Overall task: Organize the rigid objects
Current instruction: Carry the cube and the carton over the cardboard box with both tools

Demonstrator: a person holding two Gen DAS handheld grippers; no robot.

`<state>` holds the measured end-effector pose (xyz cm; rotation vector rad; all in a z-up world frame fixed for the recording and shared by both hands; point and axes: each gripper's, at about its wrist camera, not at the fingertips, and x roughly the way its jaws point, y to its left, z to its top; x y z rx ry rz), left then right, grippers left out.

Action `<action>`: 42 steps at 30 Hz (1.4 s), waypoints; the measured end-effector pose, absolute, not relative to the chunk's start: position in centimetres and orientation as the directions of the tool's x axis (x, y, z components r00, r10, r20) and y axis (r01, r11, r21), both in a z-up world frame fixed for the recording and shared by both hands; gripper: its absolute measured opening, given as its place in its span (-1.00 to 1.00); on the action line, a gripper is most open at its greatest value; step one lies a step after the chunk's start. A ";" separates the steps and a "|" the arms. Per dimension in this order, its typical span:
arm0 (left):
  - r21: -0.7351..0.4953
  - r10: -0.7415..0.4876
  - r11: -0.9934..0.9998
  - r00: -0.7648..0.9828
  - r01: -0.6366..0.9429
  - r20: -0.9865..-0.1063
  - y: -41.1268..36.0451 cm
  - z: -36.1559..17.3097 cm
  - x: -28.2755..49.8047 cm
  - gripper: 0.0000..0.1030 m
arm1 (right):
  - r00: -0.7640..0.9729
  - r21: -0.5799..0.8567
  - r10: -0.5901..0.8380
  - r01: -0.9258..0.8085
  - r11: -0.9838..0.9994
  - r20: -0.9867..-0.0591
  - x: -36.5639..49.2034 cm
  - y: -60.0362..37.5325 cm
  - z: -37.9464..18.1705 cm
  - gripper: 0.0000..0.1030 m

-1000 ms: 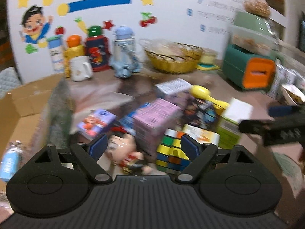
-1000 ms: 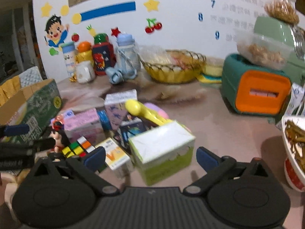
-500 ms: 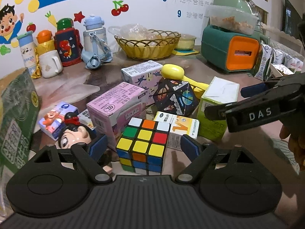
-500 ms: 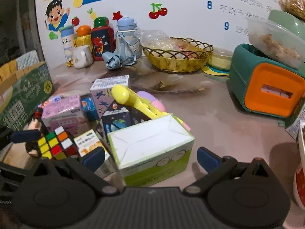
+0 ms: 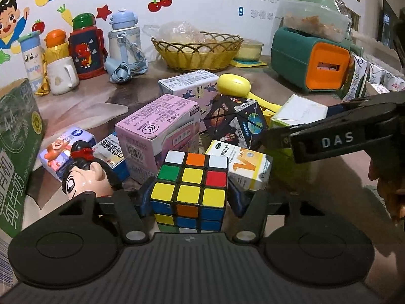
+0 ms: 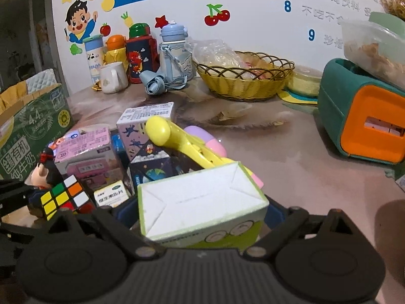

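Observation:
A pile of small rigid objects lies on the table. My left gripper [image 5: 189, 196] has its blue pads against both sides of a Rubik's cube [image 5: 190, 187], which also shows in the right wrist view [image 6: 64, 197]. My right gripper [image 6: 200, 215] has its pads against both sides of a green and white carton [image 6: 202, 205], seen from the left [image 5: 298, 112]. Around them lie a pink box [image 5: 157, 131], a dark space-print cube [image 5: 235, 124], a white and yellow medicine box [image 5: 249, 168], a doll head [image 5: 86, 174] and a yellow plastic toy [image 6: 177, 136].
A green milk carton box [image 5: 17, 152] stands open at the left. Bottles and a mug [image 5: 63, 74], a wicker basket [image 5: 197, 50] and a green and orange appliance [image 5: 311, 60] line the back and right. Bare table [image 6: 303, 152] lies right of the pile.
Both grippers moved forward into the pile. The left one closed around the Rubik's cube, the right one around the green and white carton.

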<state>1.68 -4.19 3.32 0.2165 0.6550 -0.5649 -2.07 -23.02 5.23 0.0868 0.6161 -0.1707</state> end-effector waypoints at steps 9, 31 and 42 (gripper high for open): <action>-0.016 -0.432 0.839 0.647 0.544 -0.628 -3.6 3.8 1.3 0.22 | 0.796 0.003 -0.157 0.196 0.981 -0.585 -1.8 -22.3 5.4 0.82; -0.080 -0.460 0.860 0.699 0.503 -0.547 1.0 9.9 0.0 0.22 | 0.841 0.001 -0.160 0.187 0.982 -0.517 -4.1 -19.2 9.0 0.81; -0.099 -0.440 0.884 0.743 0.456 -0.505 4.6 13.0 -0.7 0.22 | 0.886 0.029 -0.073 0.096 0.995 -0.458 -4.4 -16.1 11.2 0.81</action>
